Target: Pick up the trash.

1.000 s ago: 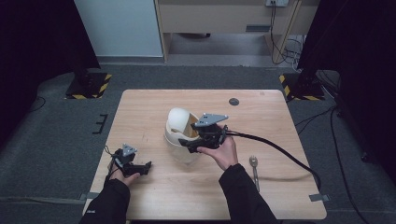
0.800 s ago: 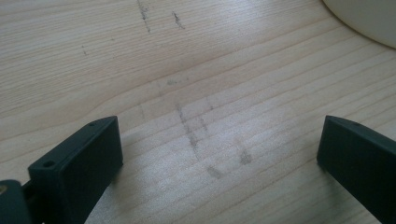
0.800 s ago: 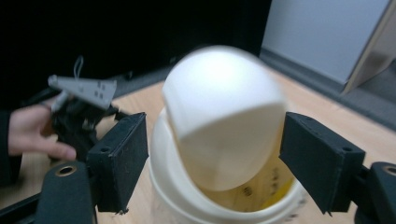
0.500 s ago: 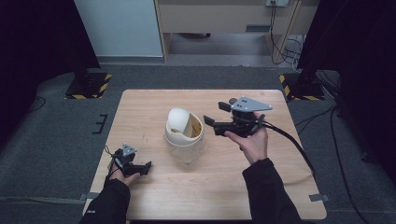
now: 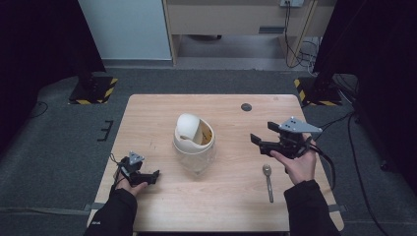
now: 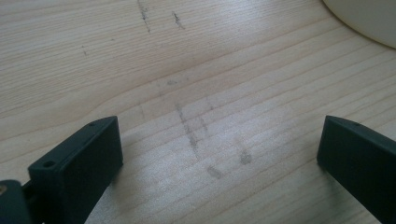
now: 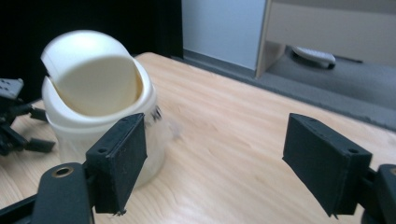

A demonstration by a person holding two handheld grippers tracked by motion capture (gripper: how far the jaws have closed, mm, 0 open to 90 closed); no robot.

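Observation:
A small white bin (image 5: 194, 147) with a swing lid (image 5: 187, 126) stands mid-table; the lid is tilted and the mouth shows on its right. My right gripper (image 5: 263, 132) hovers above the table to the right of the bin, well apart from it. Its jaws point at the bin, stand open, and have just opened a little further with nothing between them. In the right gripper view the bin (image 7: 93, 88) is ahead on the left, beyond the open right gripper (image 7: 215, 140). My left gripper (image 5: 153, 176) rests at the front left, open (image 6: 219, 144) over bare wood.
A metal spoon (image 5: 268, 179) lies on the table near the front right, just below my right hand. A small dark round disc (image 5: 246, 106) sits near the far edge. The wooden table (image 5: 147, 123) is surrounded by grey floor; a cable trails from the right gripper.
My right gripper has drawn back from the bin's mouth, moving right and slightly up. The left hand has stayed put.

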